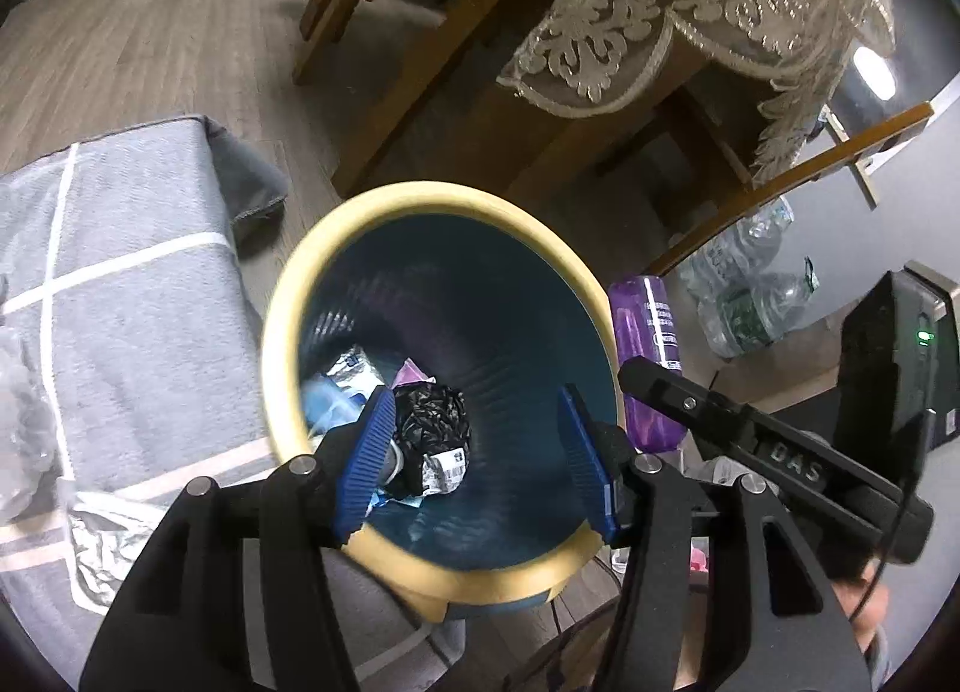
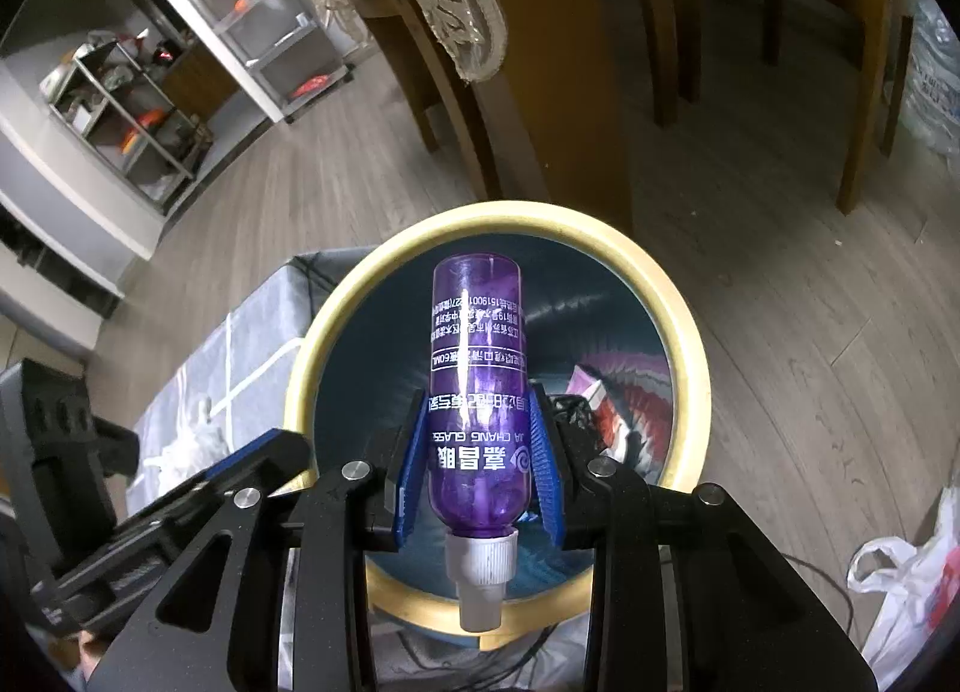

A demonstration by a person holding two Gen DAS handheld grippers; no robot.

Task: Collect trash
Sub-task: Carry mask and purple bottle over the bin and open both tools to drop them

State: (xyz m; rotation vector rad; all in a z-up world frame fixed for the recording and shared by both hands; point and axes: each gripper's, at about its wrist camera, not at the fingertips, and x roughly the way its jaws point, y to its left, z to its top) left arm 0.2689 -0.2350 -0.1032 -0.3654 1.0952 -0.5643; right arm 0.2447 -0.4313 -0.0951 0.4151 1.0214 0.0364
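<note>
Left gripper [image 1: 474,452] gapes over trash bin [image 1: 420,200]; black wrapper [image 1: 432,416], perhaps plastic, inside.

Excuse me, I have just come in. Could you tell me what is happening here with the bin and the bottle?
A person is collecting trash with two handheld grippers. The right gripper is shut on a purple bottle, its white cap toward the camera, above the yellow-rimmed bin. The left gripper is open over the same bin. Crumpled black trash and wrappers already lie inside. The bottle is not yet dropped.
</note>
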